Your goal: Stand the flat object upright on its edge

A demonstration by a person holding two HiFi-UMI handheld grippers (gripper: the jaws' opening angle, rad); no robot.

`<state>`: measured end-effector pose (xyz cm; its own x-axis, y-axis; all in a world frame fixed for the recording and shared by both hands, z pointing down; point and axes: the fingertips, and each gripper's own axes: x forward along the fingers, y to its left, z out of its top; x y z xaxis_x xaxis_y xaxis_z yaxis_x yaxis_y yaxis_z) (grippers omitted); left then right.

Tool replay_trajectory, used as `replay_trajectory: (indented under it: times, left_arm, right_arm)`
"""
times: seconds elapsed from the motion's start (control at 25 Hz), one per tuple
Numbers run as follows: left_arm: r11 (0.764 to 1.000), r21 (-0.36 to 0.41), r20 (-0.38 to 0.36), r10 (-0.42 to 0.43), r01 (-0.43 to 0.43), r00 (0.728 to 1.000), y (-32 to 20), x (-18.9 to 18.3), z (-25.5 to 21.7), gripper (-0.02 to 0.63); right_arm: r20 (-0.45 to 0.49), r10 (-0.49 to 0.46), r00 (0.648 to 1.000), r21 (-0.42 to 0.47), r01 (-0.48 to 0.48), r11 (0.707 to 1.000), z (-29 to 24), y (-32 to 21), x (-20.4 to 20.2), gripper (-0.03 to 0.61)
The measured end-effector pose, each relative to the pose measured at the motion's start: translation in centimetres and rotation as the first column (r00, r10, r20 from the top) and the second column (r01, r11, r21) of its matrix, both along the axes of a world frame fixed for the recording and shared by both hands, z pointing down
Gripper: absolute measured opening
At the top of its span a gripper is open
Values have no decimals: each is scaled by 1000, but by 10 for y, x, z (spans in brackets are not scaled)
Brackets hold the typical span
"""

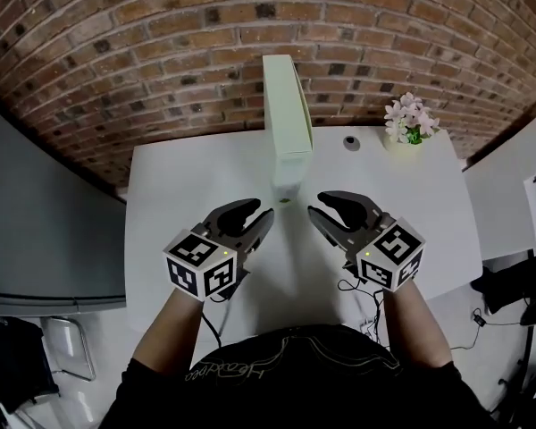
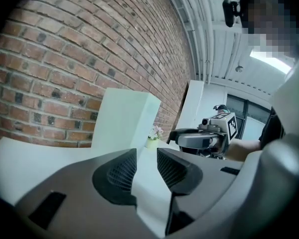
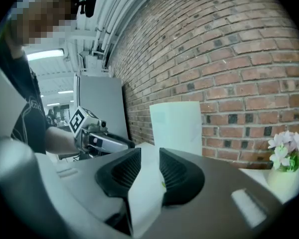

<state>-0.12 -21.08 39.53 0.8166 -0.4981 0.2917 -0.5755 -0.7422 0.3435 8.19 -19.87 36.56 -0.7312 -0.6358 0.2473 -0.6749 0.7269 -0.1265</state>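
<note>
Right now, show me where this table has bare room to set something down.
Widest: the left side of the table, between its edge and the upright pale green box. Also bare: right of the box, in front of the flower pot and round hole. Crowded: front centre, where the open left tool and right tool hover near the box.

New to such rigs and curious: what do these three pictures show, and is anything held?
A person, not a robot, holds a claw in each hand. One picture comes from a camera on the person's head, looking down; the other two from cameras riding on each claw. The left claw and right claw are open and empty. On the white table a pale green flat box stands upright on its edge by the brick wall, touched by neither claw. A small pot of flowers sits to its right.
</note>
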Motion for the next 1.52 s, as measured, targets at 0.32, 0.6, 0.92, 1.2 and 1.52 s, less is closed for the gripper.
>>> replay_trajectory:
  times: [0.32, 0.6, 0.92, 1.2, 1.52]
  left_arm:
    - [997, -21, -102, 68, -71, 992, 94, -11, -49, 127]
    - [991, 74, -119, 118, -110, 986, 186, -14, -96, 58]
    - [986, 111, -154, 141, -125, 978, 261, -24, -121, 3]
    - [975, 121, -206, 207, -185, 956, 300, -26, -142, 3]
    - [975, 143, -205, 196, -169, 959, 314, -27, -144, 3]
  right_arm:
    - [56, -59, 997, 19, 58, 998, -43, 91, -21, 118]
    - [119, -47, 992, 46, 41, 998, -65, 175, -40, 21]
    - [380, -114, 918, 43, 106, 993, -98, 254, -54, 5]
    - [364, -128, 923, 54, 116, 992, -104, 286, -63, 5]
    - [377, -128, 917, 62, 113, 992, -112, 300, -66, 5]
